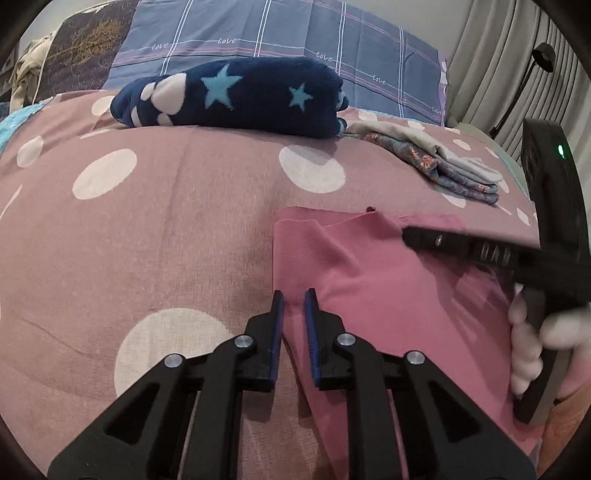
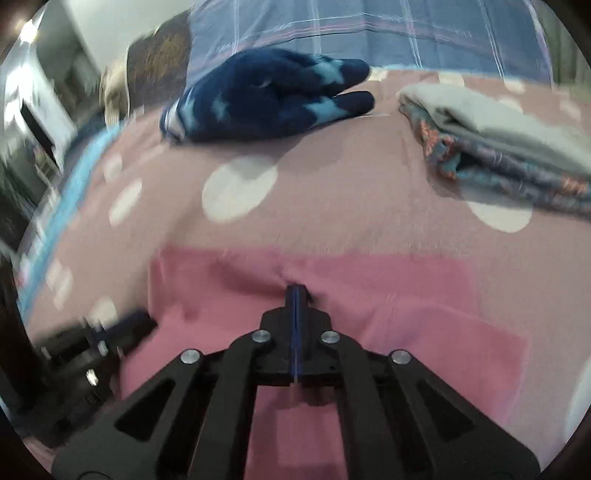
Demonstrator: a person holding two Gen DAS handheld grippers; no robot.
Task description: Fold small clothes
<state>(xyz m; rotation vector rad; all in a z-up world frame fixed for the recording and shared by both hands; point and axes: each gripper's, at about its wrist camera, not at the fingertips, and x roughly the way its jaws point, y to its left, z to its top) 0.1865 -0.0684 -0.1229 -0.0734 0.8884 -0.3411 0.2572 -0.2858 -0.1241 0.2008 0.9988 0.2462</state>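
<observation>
Lying flat on the near right part of the bedspread (image 1: 192,229), the pink garment (image 1: 369,280) is what we hold: its far edge is puckered where our right gripper (image 2: 296,290) is pinched tight on a small fold of the cloth. Our left gripper (image 1: 294,295) sits at the garment's left edge with its jaws parted by a narrow gap, the cloth edge lying under and between the fingers; we cannot tell whether they touch it. In the left view the right gripper reaches in from the right, our hand (image 1: 532,343) wrapped round its handle. Farther off, a folded stack of floral and grey clothes (image 1: 443,166) rests at the right, well apart from the garment. At the far side, a dark blue star-patterned fleece bundle (image 1: 236,96) lies before a blue plaid pillow (image 1: 295,33).
</observation>
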